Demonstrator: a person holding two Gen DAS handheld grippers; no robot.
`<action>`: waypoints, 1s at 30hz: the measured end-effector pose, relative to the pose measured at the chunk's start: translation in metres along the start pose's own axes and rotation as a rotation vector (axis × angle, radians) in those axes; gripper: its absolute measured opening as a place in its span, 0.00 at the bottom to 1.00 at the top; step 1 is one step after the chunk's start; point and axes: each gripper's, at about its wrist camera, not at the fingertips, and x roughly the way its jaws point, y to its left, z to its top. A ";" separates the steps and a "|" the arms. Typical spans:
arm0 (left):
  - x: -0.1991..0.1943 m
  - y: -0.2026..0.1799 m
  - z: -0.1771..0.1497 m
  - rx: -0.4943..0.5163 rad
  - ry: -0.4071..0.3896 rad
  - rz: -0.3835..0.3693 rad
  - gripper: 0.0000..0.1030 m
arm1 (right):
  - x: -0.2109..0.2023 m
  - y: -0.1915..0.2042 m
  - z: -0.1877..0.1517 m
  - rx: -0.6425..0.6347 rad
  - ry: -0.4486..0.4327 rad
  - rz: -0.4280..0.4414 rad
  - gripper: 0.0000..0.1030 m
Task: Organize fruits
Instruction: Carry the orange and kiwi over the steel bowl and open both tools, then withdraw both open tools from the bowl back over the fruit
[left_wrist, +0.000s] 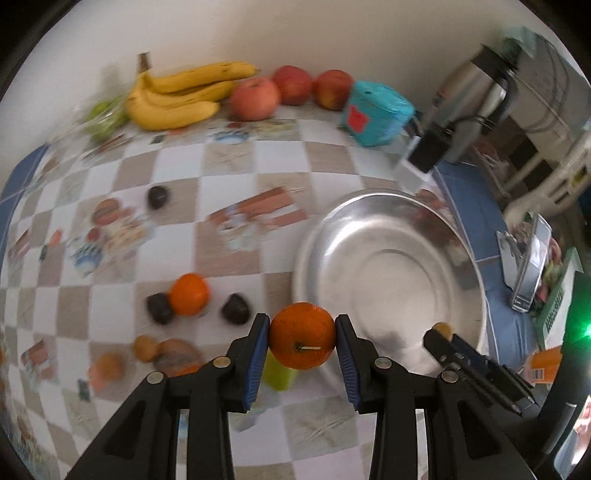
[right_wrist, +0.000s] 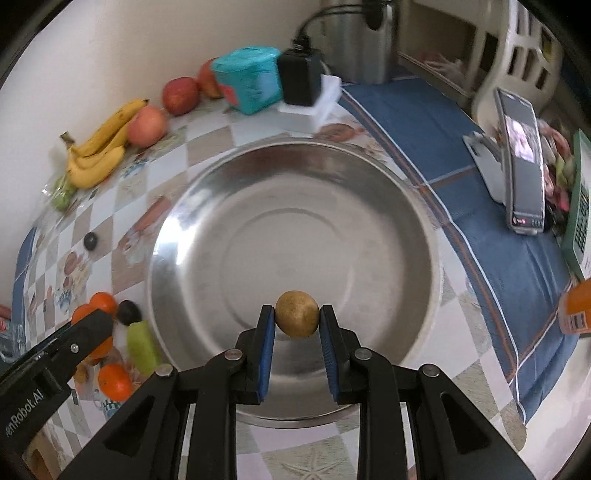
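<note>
Here, left tool (left_wrist: 302, 334) clamped on round orange (left_wrist: 302, 335), right tool (right_wrist: 297, 319) on speckled brown fruit (right_wrist: 297, 314).

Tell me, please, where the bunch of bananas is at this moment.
The bananas lie at the far edge of the table against the wall, on the left in both views, between a pale apple and a bag of green fruit.

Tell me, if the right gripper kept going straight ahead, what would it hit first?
Probably the metal bowl: the right gripper, holding a small brown fruit, points into its bare inside. Depth is hard to judge.
</note>
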 end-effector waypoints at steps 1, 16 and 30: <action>0.004 -0.006 0.002 0.016 0.000 -0.001 0.38 | 0.002 -0.003 0.000 0.009 0.009 -0.002 0.25; 0.019 -0.013 0.003 0.003 0.030 -0.044 0.40 | 0.009 -0.012 -0.003 0.039 0.066 0.001 0.25; -0.013 0.012 0.008 -0.060 -0.027 -0.025 0.46 | -0.018 -0.012 0.007 0.047 -0.033 0.021 0.32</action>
